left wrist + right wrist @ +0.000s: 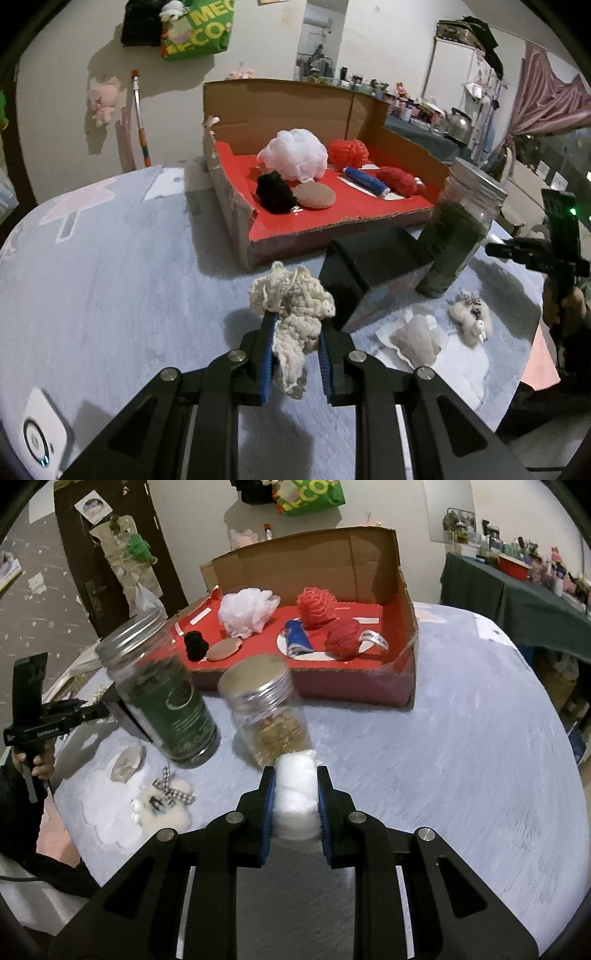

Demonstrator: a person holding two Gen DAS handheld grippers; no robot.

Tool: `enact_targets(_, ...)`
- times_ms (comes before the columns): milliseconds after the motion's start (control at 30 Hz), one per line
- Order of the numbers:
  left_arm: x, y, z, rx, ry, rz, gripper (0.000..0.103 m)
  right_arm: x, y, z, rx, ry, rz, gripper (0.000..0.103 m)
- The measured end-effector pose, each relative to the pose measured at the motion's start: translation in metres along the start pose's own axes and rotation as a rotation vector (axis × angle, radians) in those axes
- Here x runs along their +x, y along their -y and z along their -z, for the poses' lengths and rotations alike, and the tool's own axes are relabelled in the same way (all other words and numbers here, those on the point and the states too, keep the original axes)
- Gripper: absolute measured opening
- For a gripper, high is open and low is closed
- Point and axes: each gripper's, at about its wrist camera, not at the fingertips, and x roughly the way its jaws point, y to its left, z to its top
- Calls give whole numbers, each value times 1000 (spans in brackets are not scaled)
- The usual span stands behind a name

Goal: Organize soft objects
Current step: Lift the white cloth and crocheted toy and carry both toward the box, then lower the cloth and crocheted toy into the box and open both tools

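My left gripper (pixel 295 321) is shut on a cream knitted cloth (pixel 291 314), held above the grey table in front of the cardboard box (pixel 236 221) with its red floor. Inside the box lie a white mesh puff (pixel 295 155), a black pompom (pixel 275 192), a tan round pad (pixel 314 195), two red knitted balls (pixel 349 153) and a blue tube (pixel 365 182). My right gripper (pixel 295 794) is shut on a white fluffy ball (pixel 297 794), just short of a clear jar (pixel 266 709). The box (pixel 410 672) stands beyond it.
A green-filled jar (pixel 458 232) and a dark box (pixel 365 273) stand right of my left gripper. A small plush toy (pixel 471 317), a white pouch (pixel 417 338) and white fluff (pixel 107 812) lie on the table. A white device (pixel 40 432) sits lower left.
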Motion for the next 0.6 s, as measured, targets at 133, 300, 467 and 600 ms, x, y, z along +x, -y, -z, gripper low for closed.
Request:
enact_targets(133, 2, -3, -10, 24, -7, 22, 21, 1, 10, -11, -32, -4, -1, 20)
enact_targets(300, -1, -4, -29, 67, -7, 49, 21, 5, 14, -28, -102, -16, 17, 20)
enact_targets(467, -2, 3, -56, 108, -4, 79, 21, 6, 18, -53, -141, -10, 9, 20)
enact_targets(600, 8, 21, -83, 154, -16, 113, 21, 12, 14, -79, -169, -1, -30, 20)
